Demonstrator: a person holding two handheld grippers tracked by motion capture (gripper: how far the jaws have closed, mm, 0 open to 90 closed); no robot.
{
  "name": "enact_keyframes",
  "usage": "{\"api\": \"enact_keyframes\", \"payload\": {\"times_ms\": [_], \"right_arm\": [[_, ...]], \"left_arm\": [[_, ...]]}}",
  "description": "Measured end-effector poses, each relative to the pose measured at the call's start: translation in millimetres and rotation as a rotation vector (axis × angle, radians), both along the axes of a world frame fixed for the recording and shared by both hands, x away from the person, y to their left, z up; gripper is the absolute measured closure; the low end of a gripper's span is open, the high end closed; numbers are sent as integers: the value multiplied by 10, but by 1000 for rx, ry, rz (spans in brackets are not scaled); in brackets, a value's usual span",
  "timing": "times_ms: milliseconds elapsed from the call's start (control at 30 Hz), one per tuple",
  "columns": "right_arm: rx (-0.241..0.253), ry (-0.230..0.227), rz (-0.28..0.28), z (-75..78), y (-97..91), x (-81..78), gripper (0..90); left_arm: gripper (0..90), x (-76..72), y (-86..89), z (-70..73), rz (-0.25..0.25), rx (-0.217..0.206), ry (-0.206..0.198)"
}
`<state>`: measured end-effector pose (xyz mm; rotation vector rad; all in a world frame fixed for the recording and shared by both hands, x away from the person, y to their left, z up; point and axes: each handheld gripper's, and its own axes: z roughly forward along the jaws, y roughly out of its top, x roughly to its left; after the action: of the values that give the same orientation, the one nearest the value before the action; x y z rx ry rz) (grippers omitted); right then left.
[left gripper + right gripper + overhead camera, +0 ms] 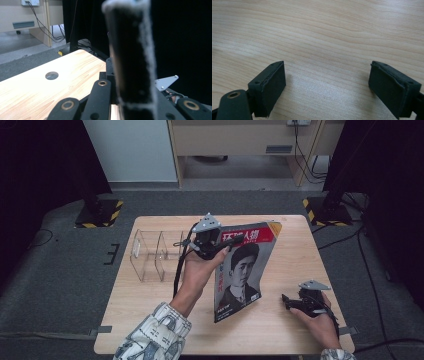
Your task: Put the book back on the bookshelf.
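Observation:
A magazine [245, 270] with a red title band and a portrait on its cover stands tilted above the middle of the wooden table [150, 320], its lower corner near the tabletop. My left gripper [226, 246] is shut on the magazine's upper left edge. In the left gripper view its jaws [130, 62] are pressed together close to the lens, a dark, white-edged blur. My right gripper [287, 301] rests at the front right of the table, open. In the right gripper view its pads [272, 85] stand wide apart over bare wood [324, 32].
A clear plastic divided rack [155, 255] stands on the table's left half, just left of my left hand. The tabletop has a round hole [51, 75]. Black stands with yellow-striped bases [100, 212] flank the table's far corners.

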<state>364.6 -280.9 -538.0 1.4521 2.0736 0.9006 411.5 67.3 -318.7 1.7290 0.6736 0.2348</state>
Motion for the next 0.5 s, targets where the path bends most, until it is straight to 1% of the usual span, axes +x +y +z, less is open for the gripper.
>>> {"api": "enact_keyframes", "payload": {"times_ms": [267,333,433,500], "right_arm": [[-2,-1,2,0,-2,-6,145],[-2,0,2,0,-1,-7,144],[-1,1,2,0,-1,-7,144],[1,2,-1,1,2,-7,144]], "left_arm": [[867,-59,184,-52,1,-14,0],[867,-87,244,-81,10,-26,-1],[867,-139,348,-90,17,-26,2],[867,-165,406,-86,17,-30,-6]]}}
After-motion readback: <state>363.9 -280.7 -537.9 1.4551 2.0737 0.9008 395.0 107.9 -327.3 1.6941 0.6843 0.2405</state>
